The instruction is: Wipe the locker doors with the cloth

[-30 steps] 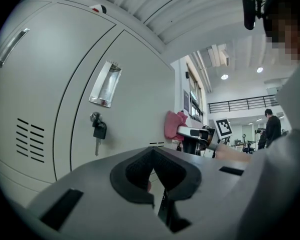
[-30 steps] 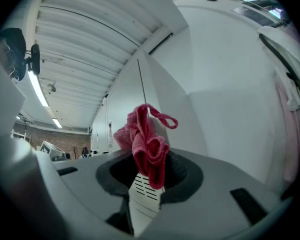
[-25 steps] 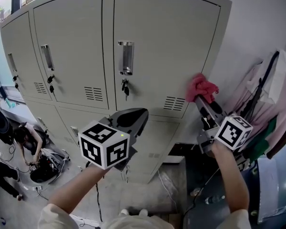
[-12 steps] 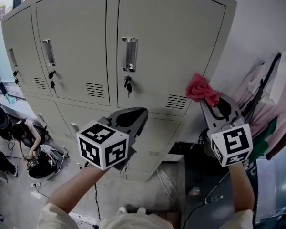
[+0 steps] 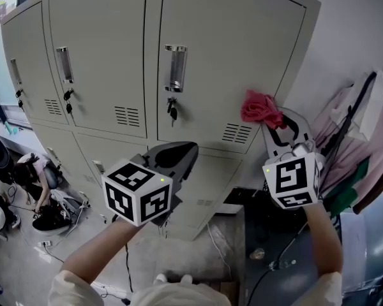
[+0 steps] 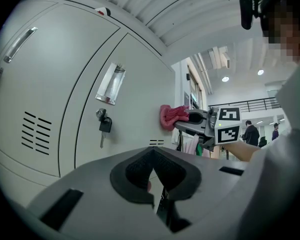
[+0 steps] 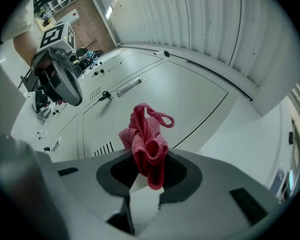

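Pink cloth [image 7: 147, 146] is clamped in the right hand-held gripper [image 7: 146, 176]. Left hand-held gripper [image 6: 151, 174] is closed on nothing. Risk: it's a loose wad, so drag could pull it free or let the jaw tips scrape paint. The cloth protrudes past the tips, by the locker door [image 5: 230, 56] near its vent [image 5: 236, 133].

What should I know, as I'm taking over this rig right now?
Right gripper: shut on the cloth.
Left gripper: shut, empty, held low, away from the cloth.
The cloth is at the right door, near its right edge and just above the vent; it looks to be touching the door.
Done: cannot tell what is already wiped; no marks show.
Left: probably wipe across this door, then the other doors.
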{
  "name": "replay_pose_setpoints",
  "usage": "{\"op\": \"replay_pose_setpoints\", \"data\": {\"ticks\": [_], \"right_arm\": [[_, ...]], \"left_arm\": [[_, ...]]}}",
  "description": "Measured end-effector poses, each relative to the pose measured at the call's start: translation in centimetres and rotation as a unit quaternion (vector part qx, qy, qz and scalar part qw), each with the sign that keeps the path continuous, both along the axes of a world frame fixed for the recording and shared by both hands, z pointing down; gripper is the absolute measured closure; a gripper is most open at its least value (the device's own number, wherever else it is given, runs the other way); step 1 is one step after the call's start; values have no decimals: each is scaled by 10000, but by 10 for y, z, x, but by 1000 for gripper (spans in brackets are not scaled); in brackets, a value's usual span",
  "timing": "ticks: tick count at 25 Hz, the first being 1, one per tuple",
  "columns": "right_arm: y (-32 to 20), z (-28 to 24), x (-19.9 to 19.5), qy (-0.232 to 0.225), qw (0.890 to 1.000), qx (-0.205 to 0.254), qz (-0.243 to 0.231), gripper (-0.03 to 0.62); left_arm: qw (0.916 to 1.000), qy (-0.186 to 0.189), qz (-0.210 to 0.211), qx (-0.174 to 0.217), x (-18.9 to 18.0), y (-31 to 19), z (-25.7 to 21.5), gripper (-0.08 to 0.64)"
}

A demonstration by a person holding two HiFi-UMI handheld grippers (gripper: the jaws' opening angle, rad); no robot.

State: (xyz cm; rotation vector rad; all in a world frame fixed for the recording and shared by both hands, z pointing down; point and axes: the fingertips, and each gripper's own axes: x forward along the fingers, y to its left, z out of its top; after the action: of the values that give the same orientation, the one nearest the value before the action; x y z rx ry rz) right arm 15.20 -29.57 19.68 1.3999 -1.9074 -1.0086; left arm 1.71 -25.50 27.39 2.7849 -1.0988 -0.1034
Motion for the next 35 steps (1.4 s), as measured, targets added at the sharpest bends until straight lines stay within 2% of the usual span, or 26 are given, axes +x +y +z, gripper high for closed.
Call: {"op": "replay_pose_setpoints", "data": {"ticks": [6, 13, 18, 25, 35], "right_arm": [[-4, 10, -7, 176, 9997, 32, 140, 492], [-5, 30, -12, 98, 9997, -173, 103, 492], [-6, 53, -13, 243, 9992, -289, 147, 493], [-7, 69, -13, 158, 9993, -248, 211, 494], [-7, 97, -13, 264, 9989, -237, 315, 494]], "left_arm": [[10000, 27, -29, -27, -4, -3, 1, 555], [9999, 25, 1, -134, -3, -8, 11, 555], [9999, 41, 12, -120, -2, -9, 12, 555], [9999, -89, -31, -92, -1, -12, 20, 555], [9998, -130, -18, -144, 0, -12, 23, 555]]}}
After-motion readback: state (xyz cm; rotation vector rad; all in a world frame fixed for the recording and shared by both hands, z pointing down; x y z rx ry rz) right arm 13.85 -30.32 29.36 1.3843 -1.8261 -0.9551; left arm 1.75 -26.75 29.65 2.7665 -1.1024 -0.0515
